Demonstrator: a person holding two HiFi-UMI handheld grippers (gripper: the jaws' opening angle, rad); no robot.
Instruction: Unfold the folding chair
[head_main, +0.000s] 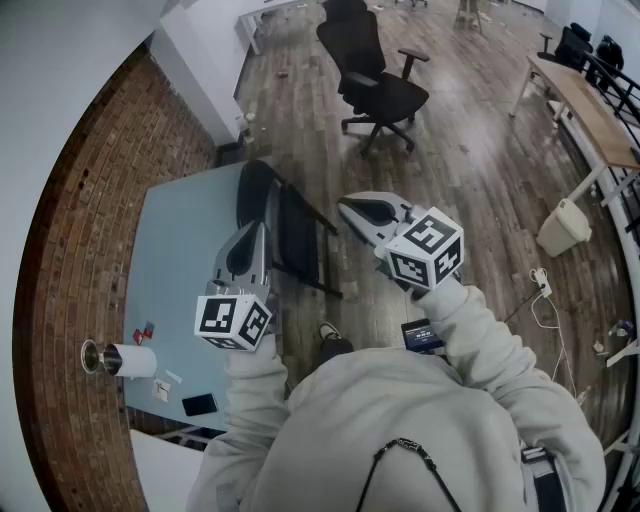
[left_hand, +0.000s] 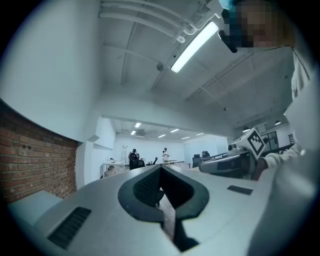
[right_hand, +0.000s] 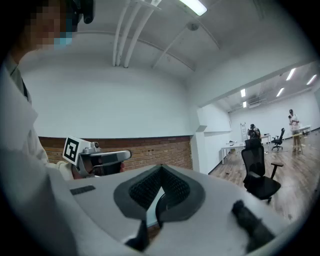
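Observation:
The folding chair (head_main: 292, 228) is black and stands folded flat on the wooden floor, against the edge of a light blue table (head_main: 175, 260). In the head view my left gripper (head_main: 262, 228) is held level with its tip over the chair's upper left part. It is shut, with nothing between its jaws. My right gripper (head_main: 346, 206) is level just right of the chair, also shut and empty. Neither touches the chair. In the left gripper view the shut left gripper (left_hand: 161, 168) faces the open room. In the right gripper view a black curve shows below the shut right gripper (right_hand: 161, 168).
A black office chair (head_main: 378, 78) stands on the floor beyond the folding chair. A wooden desk (head_main: 588, 108) and a white bin (head_main: 563, 228) are at the right. The table holds a paper roll (head_main: 128, 360) and a phone (head_main: 198, 404). A brick wall (head_main: 85, 210) runs along the left.

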